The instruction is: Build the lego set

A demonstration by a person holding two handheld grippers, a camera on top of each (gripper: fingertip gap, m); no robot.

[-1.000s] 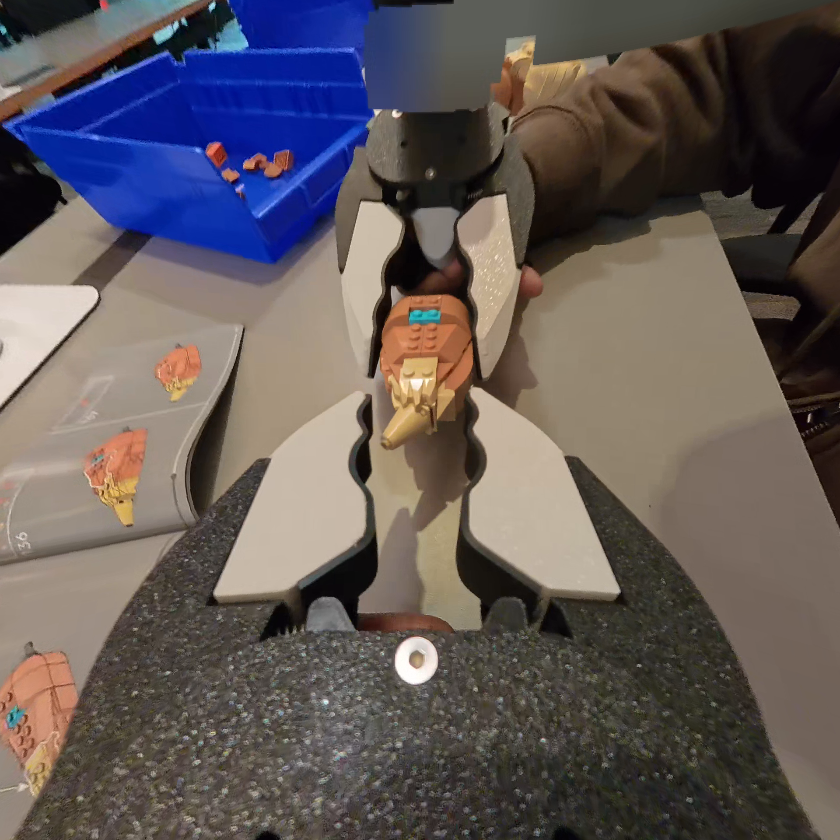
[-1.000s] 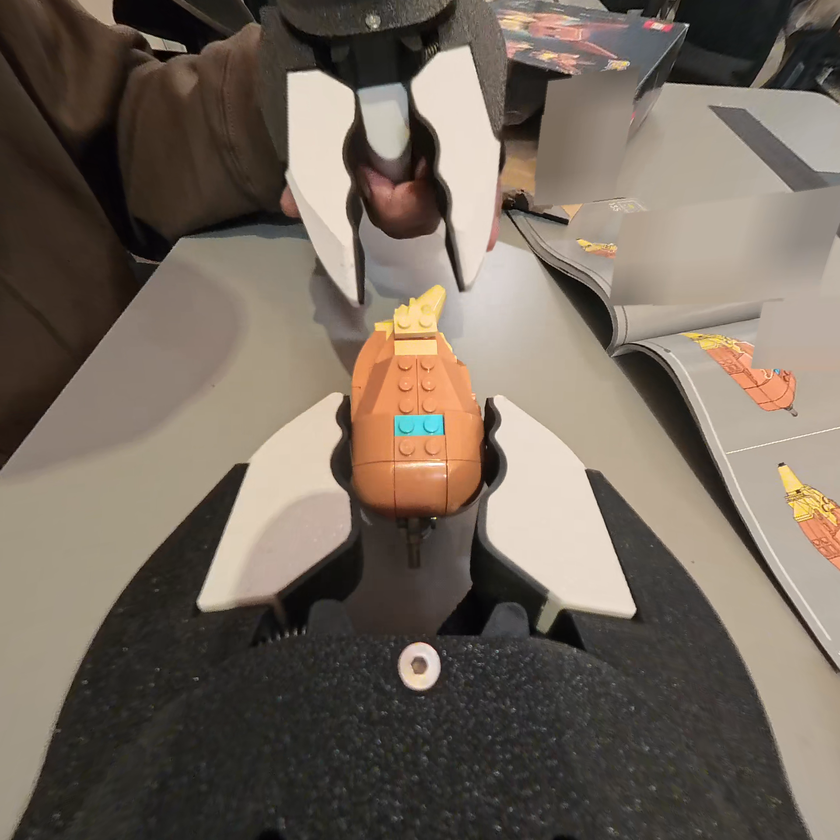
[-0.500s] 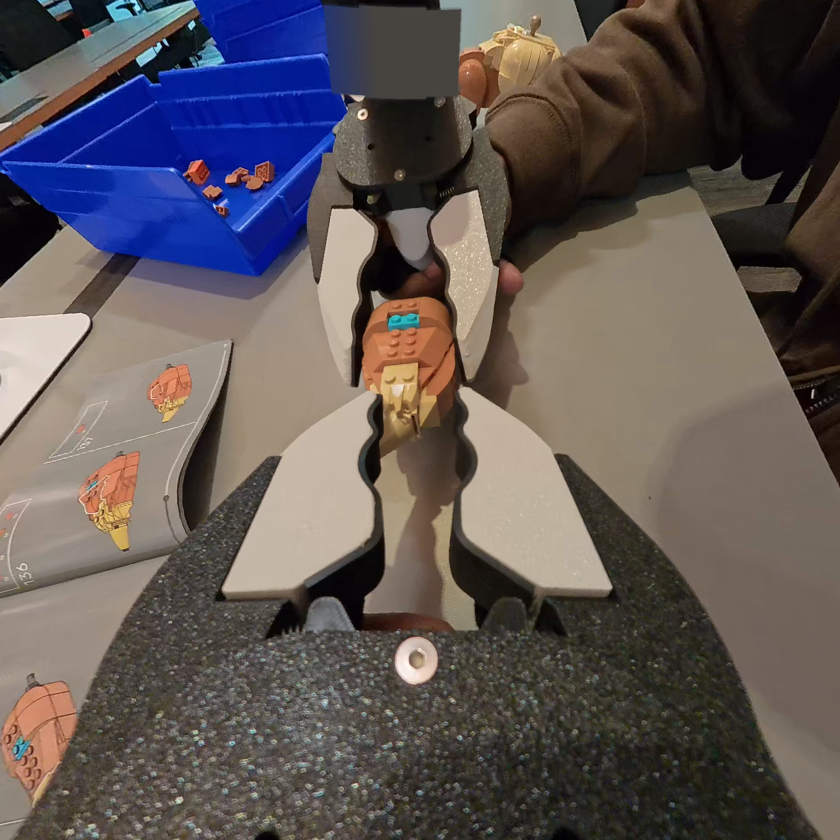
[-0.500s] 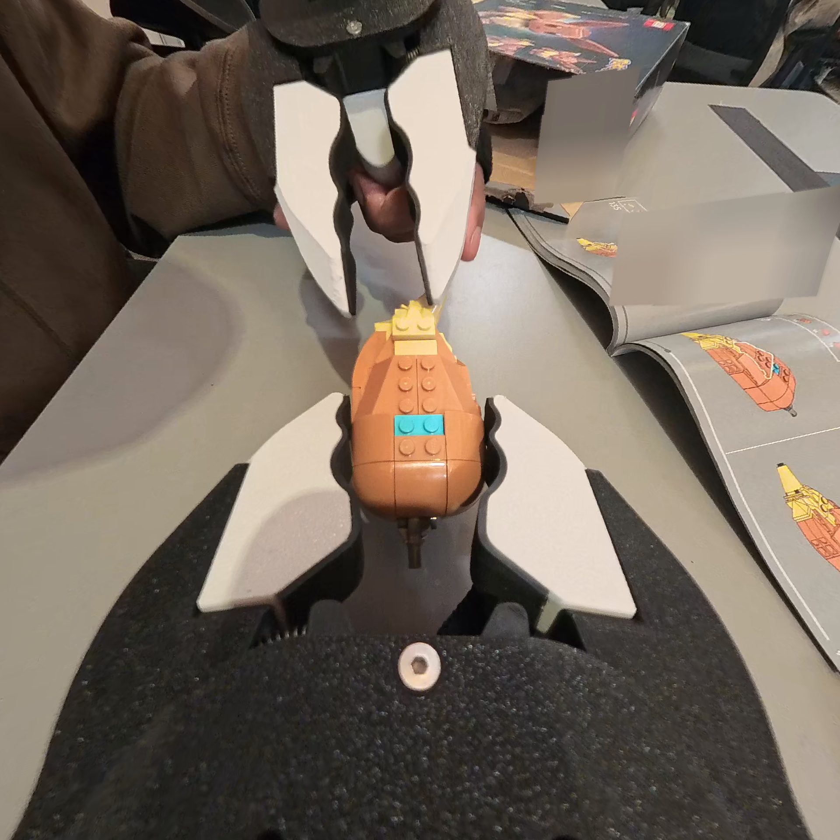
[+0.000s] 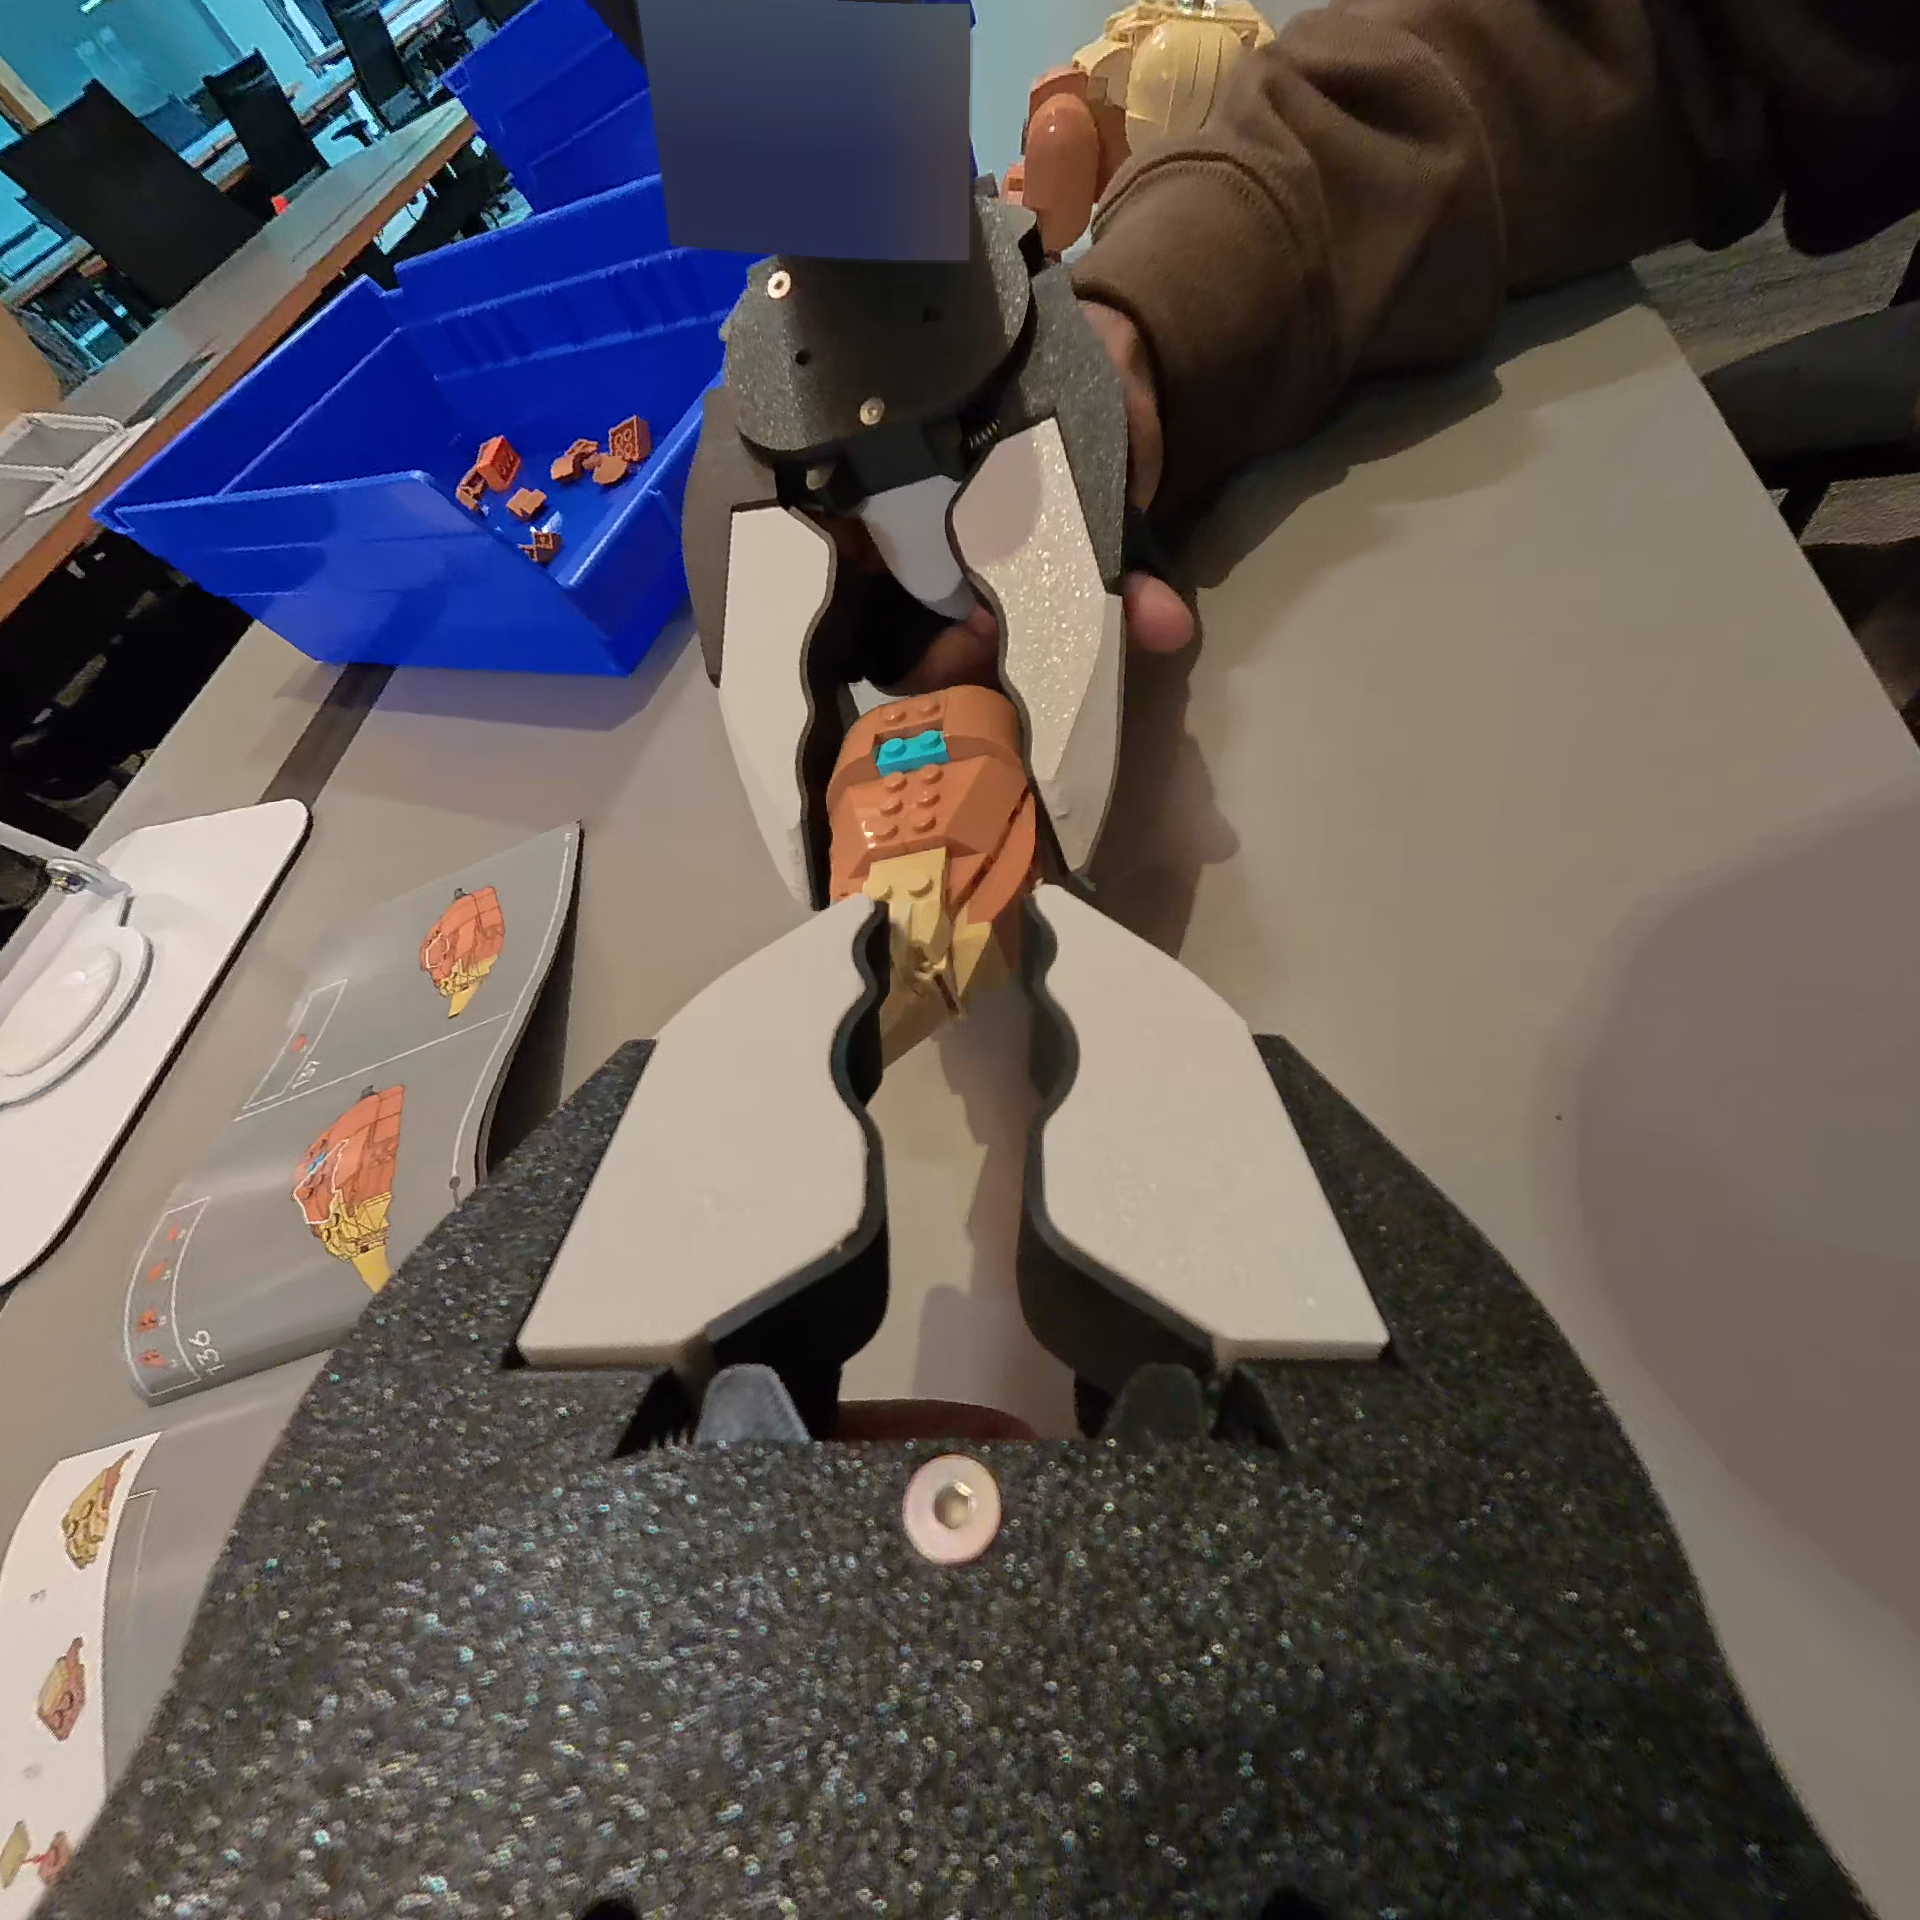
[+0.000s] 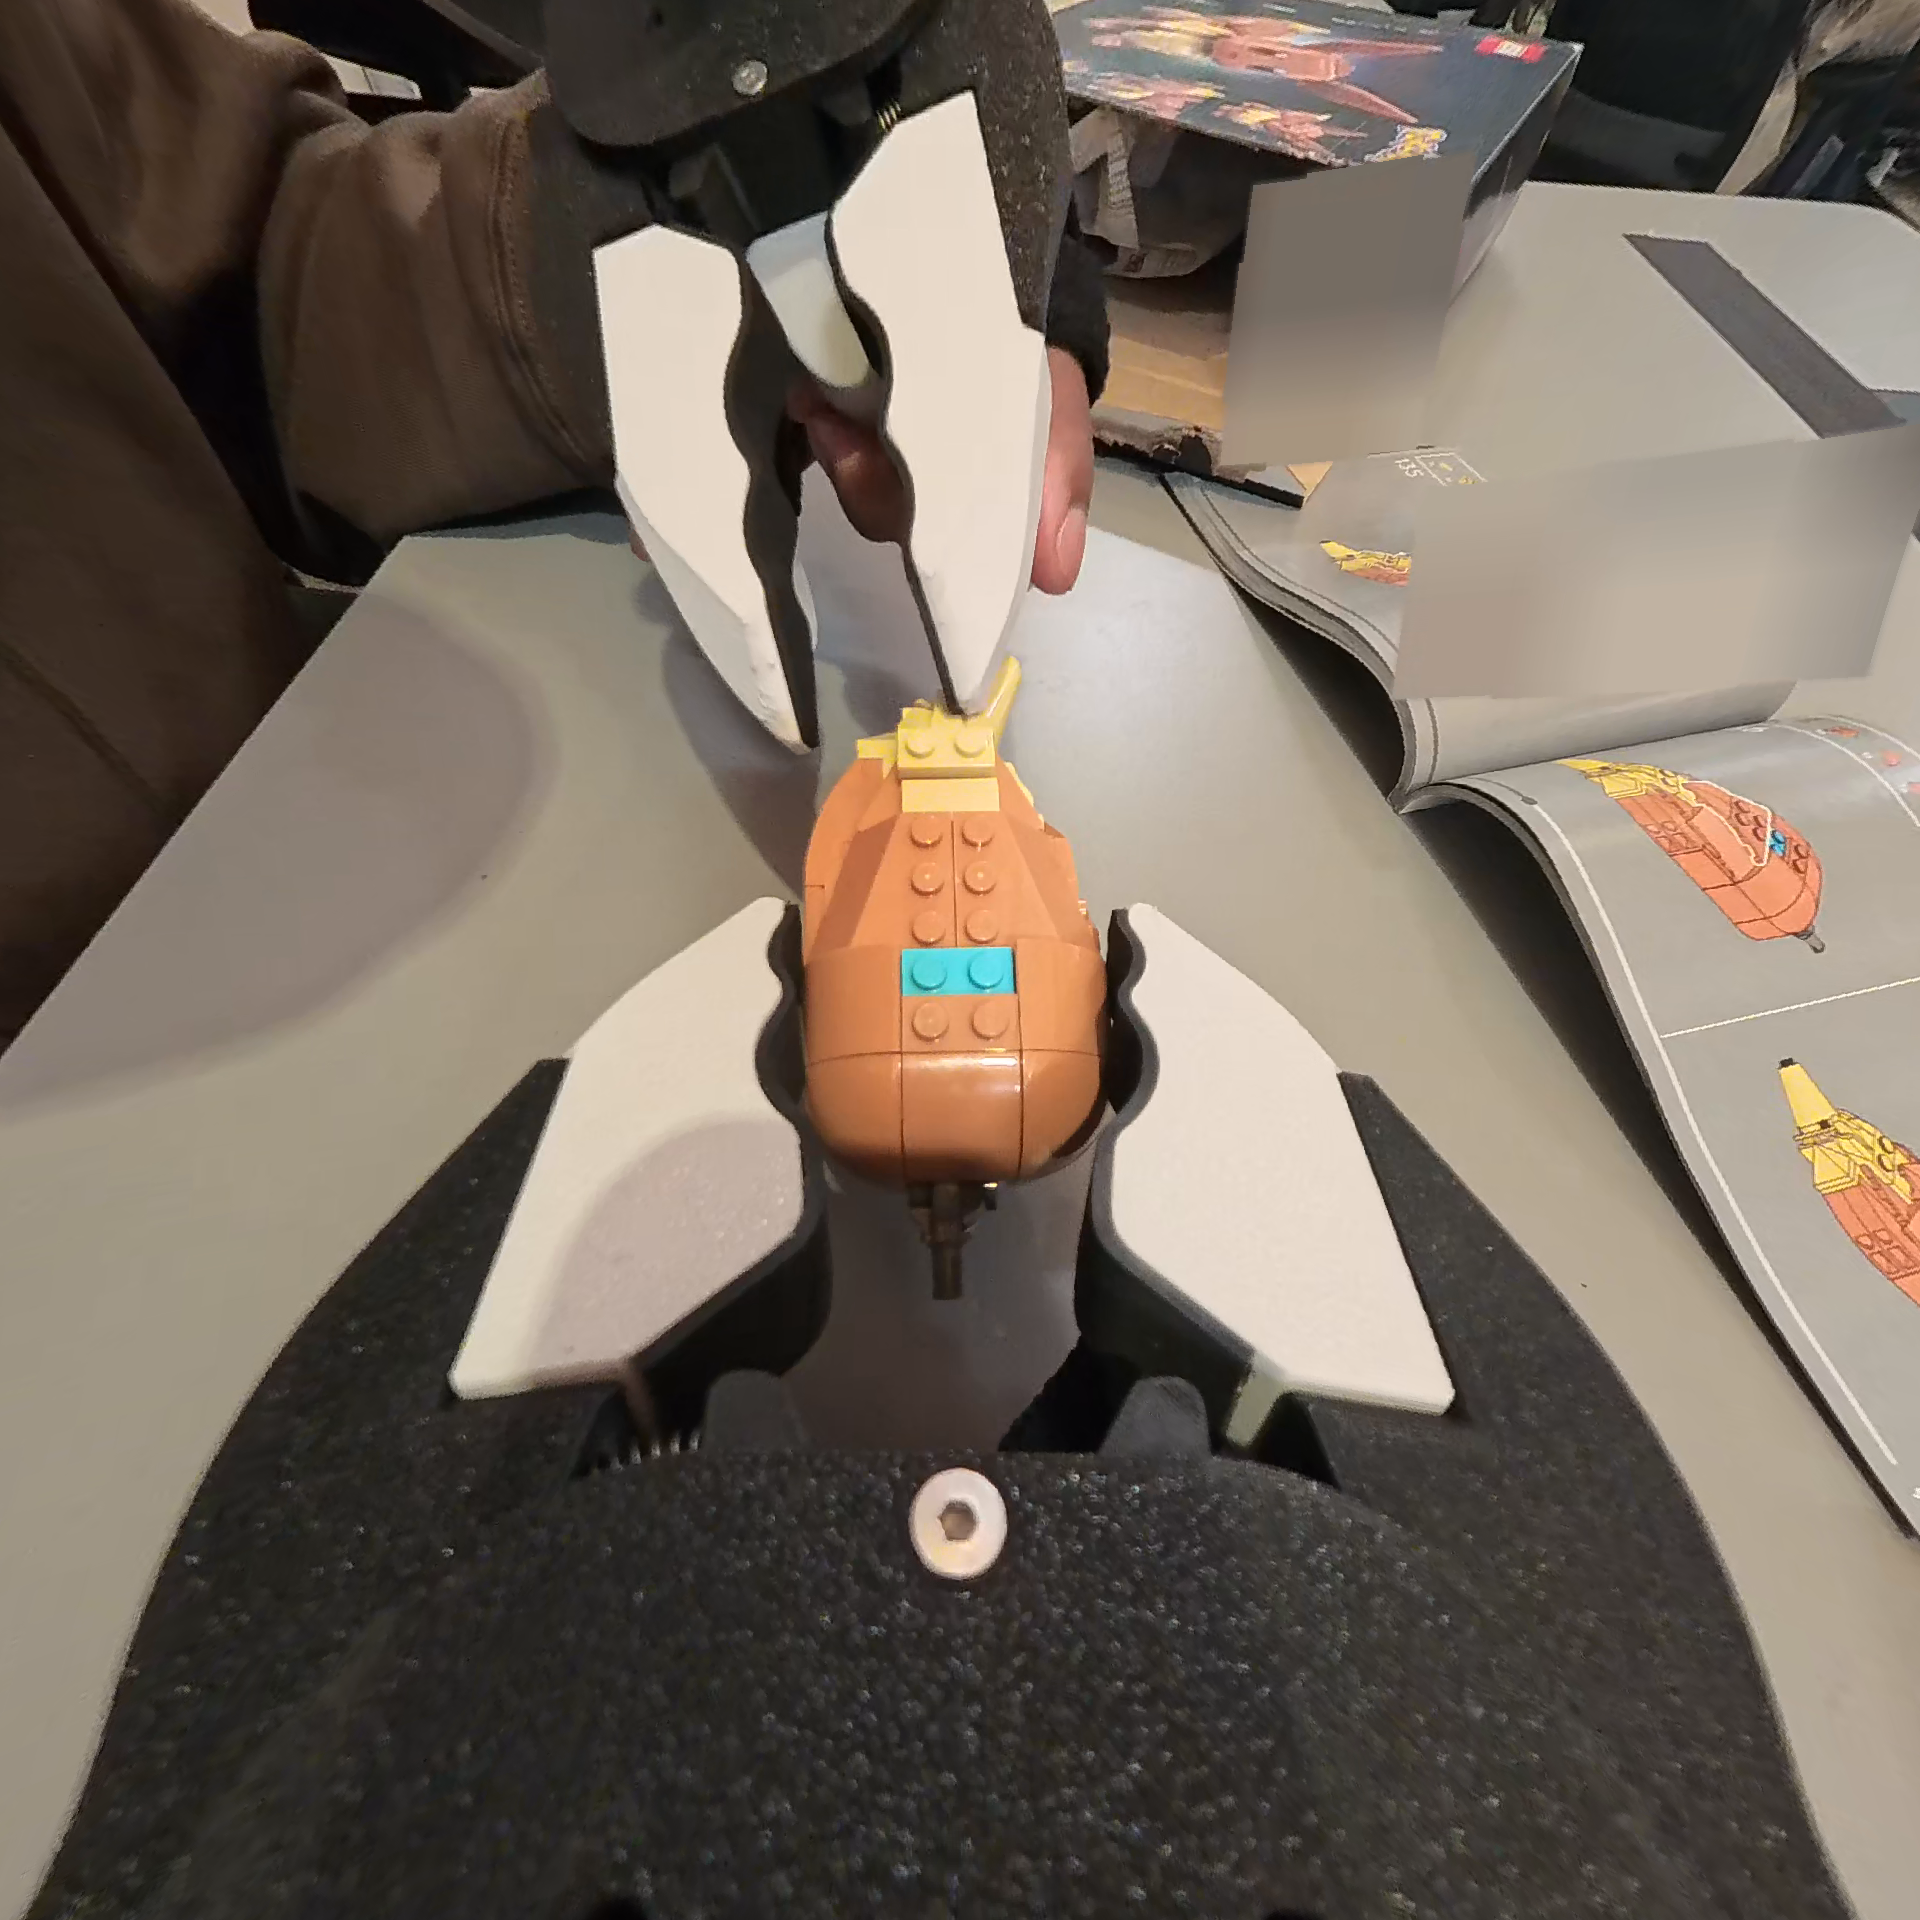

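My right gripper [image 6: 953, 920] is shut on an orange lego model [image 6: 951, 997] with a teal plate on top and a tan pointed nose [image 6: 951, 753]. It holds the model above the grey table [image 6: 312, 831]. A dark pin sticks out of the model's rear. My left gripper [image 5: 951, 920] faces it, open but narrowed. The tan nose [image 5: 935, 966] lies between its fingertips, and I cannot tell whether they clamp it. In the right wrist view the left gripper [image 6: 878, 717] comes from above and one fingertip [image 6: 971, 675] touches the nose. The right gripper [image 5: 940, 883] also shows in the left wrist view.
A blue bin [image 5: 364, 499] with several small reddish-brown pieces [image 5: 561, 468] stands at the back left. An open instruction booklet [image 5: 416, 1039] lies left, also in the right wrist view [image 6: 1662, 883]. The set box [image 6: 1299, 94], a built tan and orange assembly [image 5: 1143, 62] and a white pad [image 5: 125, 987] are nearby. My left and right fingertips are right by each other.
My left gripper has moved in toward the model and its jaws have narrowed; the tan nose now sits between its fingertips. The right gripper keeps holding the model.
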